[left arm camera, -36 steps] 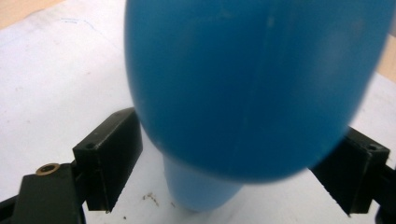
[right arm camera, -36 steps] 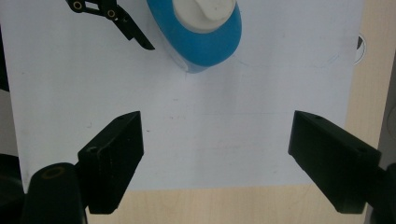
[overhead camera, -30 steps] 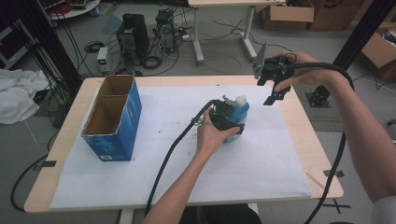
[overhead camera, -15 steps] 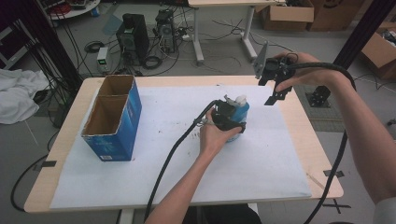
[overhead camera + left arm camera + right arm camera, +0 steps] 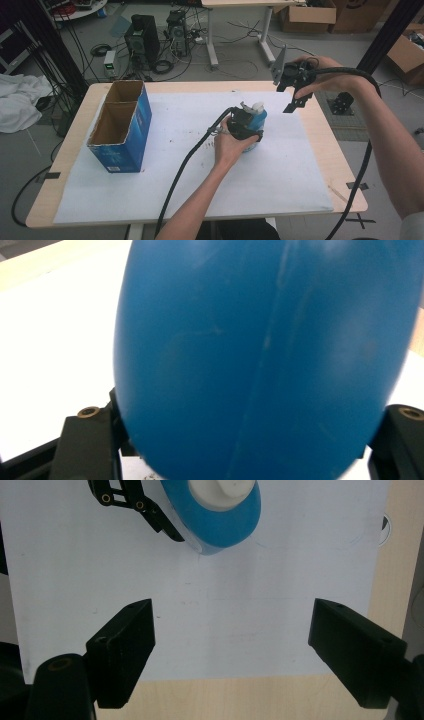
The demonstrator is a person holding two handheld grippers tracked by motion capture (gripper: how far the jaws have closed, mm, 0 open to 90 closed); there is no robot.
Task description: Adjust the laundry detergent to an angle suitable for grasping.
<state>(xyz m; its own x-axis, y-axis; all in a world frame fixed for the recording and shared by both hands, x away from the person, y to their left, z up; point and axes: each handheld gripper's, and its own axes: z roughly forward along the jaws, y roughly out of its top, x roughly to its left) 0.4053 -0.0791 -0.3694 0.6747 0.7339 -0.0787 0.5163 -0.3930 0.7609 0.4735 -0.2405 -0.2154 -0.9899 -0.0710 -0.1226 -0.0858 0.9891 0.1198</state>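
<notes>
A blue bottle point(image 5: 258, 120) with a white cap point(image 5: 258, 106) stands upright on the white paper in the middle of the table. My left gripper point(image 5: 250, 128) reaches it from the near side. Its jaws have just been closing, with the bottle point(image 5: 260, 355) between them, and both now lie against its sides. My right gripper point(image 5: 292, 96) hangs in the air over the table's far right, jaws wide apart and bare. In the right gripper view point(image 5: 232, 630) it looks down on the bottle point(image 5: 220, 525) and the left gripper's linkage point(image 5: 135, 505).
An open blue cardboard box point(image 5: 120, 131) stands at the table's left. The white paper sheet point(image 5: 280, 175) covers most of the wooden tabletop point(image 5: 345, 165). Black cables trail from both grippers. Computers, cables and cartons lie on the floor beyond the table.
Both hands and the bottle stay where they were. The left gripper's jaws look drawn in a little tighter round the bottle.
</notes>
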